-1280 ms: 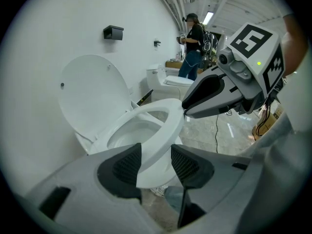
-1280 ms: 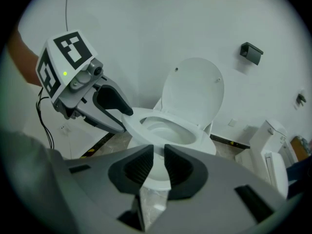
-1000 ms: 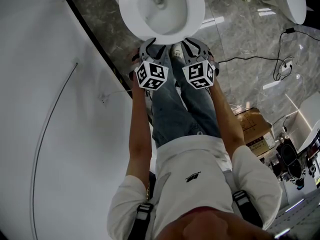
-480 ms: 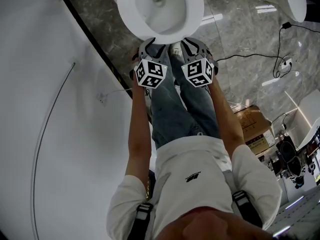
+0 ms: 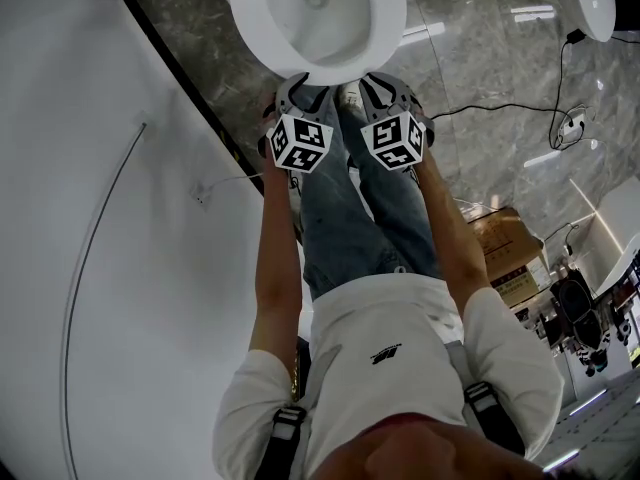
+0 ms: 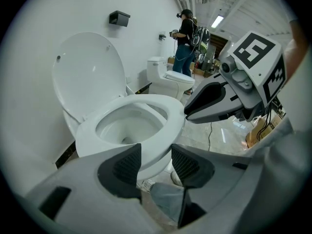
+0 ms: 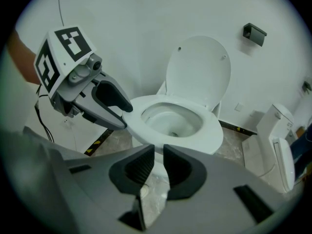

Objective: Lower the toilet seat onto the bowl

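The white toilet seat (image 5: 386, 20) lies flat on the bowl, and the lid (image 6: 87, 77) stands upright against the wall behind it. My left gripper (image 5: 298, 88) hovers just before the bowl's front rim, open and empty. Beside it, my right gripper (image 5: 386, 84) stands open by a narrow gap with nothing between its pads. In the left gripper view the seat (image 6: 171, 117) shows beyond the left gripper (image 6: 156, 163), with the right gripper (image 6: 214, 101) at the right. In the right gripper view the seat (image 7: 210, 130) and lid (image 7: 200, 68) lie past the right gripper (image 7: 158, 163).
A white wall (image 5: 100, 268) runs along the left. A second toilet (image 6: 168, 80) stands to the right, with a person (image 6: 185, 28) behind it. Cables (image 5: 540, 118) and a cardboard box (image 5: 510, 253) lie on the marble floor. My own legs and shoes are under the grippers.
Both grippers have sunk a little, staying side by side at the bowl's front rim. Their jaws look the same as before.
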